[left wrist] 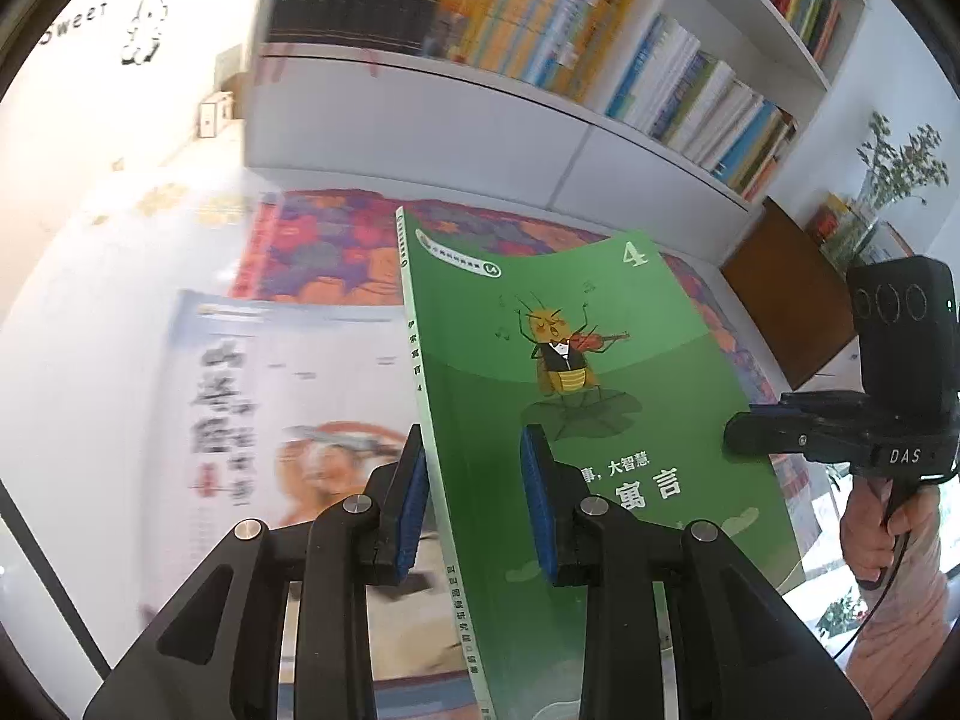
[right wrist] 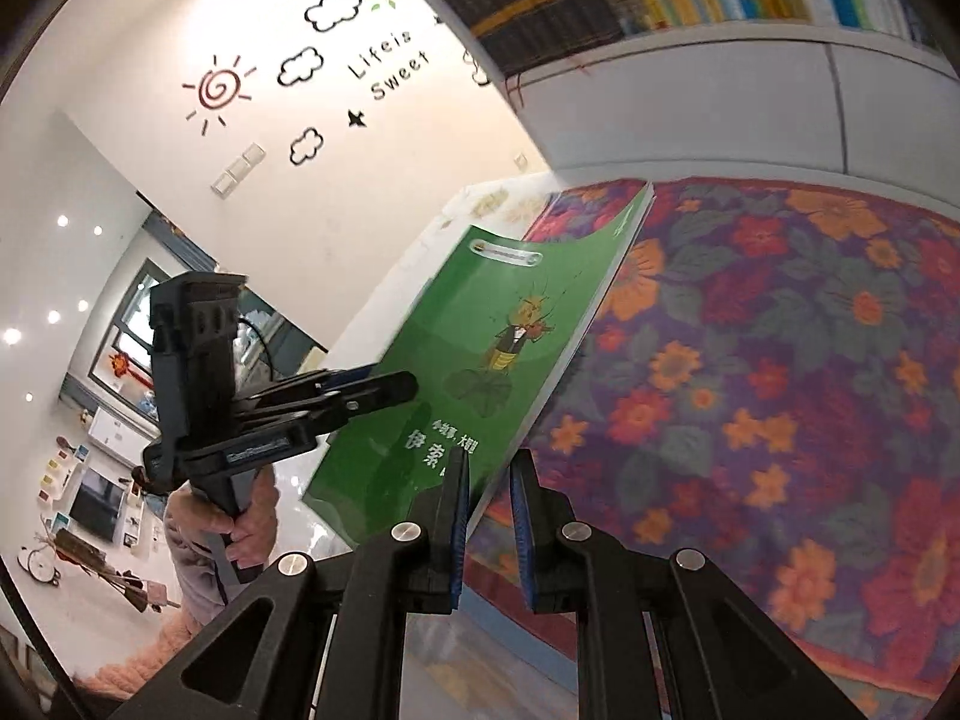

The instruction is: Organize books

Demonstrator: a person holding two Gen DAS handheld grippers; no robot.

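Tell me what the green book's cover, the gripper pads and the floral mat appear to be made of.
Green book: thin glossy paper cover; it bows and shows sheen in the right wrist view.
Left gripper pads: blue, ribbed, probably rubber or soft plastic.
Floral mat: matte, looks like printed textile or soft foam; too blurred to be sure.
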